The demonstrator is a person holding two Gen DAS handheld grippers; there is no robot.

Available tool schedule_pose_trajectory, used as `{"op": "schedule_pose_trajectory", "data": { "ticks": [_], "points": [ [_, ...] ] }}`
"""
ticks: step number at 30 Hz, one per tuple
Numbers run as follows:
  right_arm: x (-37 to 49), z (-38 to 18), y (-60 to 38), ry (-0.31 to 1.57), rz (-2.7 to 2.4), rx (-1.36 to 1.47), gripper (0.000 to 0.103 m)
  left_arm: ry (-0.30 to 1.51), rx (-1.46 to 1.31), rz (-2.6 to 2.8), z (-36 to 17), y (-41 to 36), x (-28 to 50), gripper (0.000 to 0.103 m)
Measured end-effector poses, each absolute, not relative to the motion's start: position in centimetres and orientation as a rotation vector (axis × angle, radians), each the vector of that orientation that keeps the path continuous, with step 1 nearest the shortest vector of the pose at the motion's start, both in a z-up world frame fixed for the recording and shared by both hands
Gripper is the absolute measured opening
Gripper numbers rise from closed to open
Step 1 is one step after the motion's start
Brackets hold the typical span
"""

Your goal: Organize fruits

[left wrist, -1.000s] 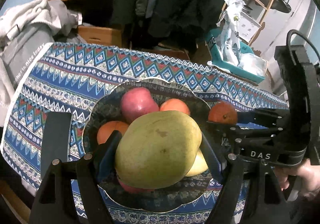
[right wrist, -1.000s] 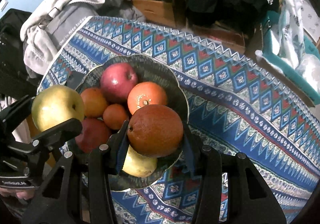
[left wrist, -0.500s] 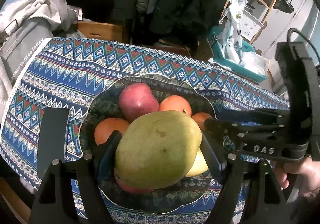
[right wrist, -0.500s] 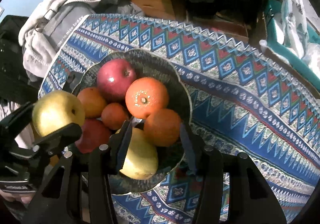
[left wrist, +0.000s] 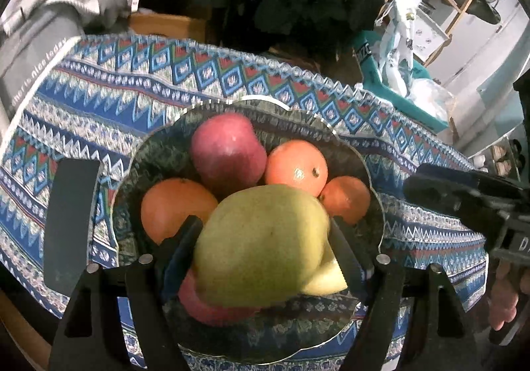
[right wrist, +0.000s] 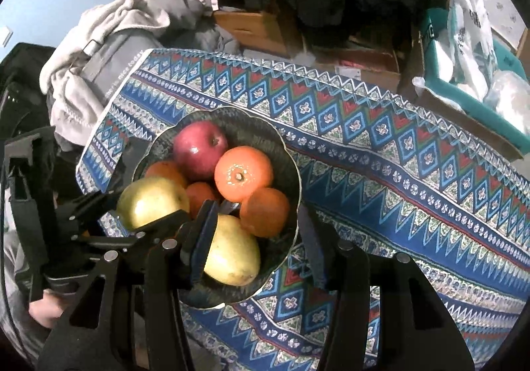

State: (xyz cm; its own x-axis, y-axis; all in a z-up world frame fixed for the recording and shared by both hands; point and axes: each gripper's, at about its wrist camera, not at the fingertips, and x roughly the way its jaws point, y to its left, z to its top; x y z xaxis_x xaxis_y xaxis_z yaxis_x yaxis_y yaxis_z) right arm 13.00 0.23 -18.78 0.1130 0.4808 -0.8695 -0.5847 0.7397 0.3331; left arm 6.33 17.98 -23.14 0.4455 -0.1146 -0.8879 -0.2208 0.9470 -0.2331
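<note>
A: Left wrist view has the left claw [left wrist: 265, 248] clamped on a yellow-green pear [left wrist: 261, 245] over the near side of the bowl [left wrist: 374, 185]. Which way does it lie?

B: Long axis slants; the broad end sits low on the left, the narrower end up to the right.

A: And the right claw [right wrist: 255, 235]?

B: Wide apart, gripping nothing, above the bowl's near edge, a small orange [right wrist: 264, 211] between its fingers.

A: Where's the bowl?

B: On the counter [right wrist: 414, 172], holding a red apple [right wrist: 199, 150], oranges and a yellow fruit [right wrist: 233, 253]
</note>
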Motion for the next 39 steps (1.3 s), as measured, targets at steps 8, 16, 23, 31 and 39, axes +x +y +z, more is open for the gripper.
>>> {"op": "schedule_pose_trajectory", "data": {
  "ticks": [8, 16, 23, 31, 39],
  "points": [
    [12.2, -17.7, 0.1, 1.188, 0.769, -0.159, 0.051, 1.088, -0.292, 0.082, -21.6, 17.5, 6.2, 0.079],
    [11.9, -15.4, -1.0, 1.125, 0.736, -0.177, 0.054, 1.054, -0.269, 0.070, -19.6, 16.7, 5.3, 0.079],
    [10.8, -12.2, -2.0, 1.034, 0.709, -0.198, 0.058, 1.006, -0.247, 0.058, -16.3, 15.7, 4.6, 0.079],
    [9.2, -8.2, -4.2, 0.941, 0.682, -0.176, 0.067, 0.950, -0.246, 0.045, -12.3, 14.4, 3.3, 0.079],
    [8.0, -4.7, -6.8, 0.874, 0.667, -0.131, 0.072, 0.870, -0.179, 0.053, -8.5, 12.4, 1.8, 0.083]
  ]
}}
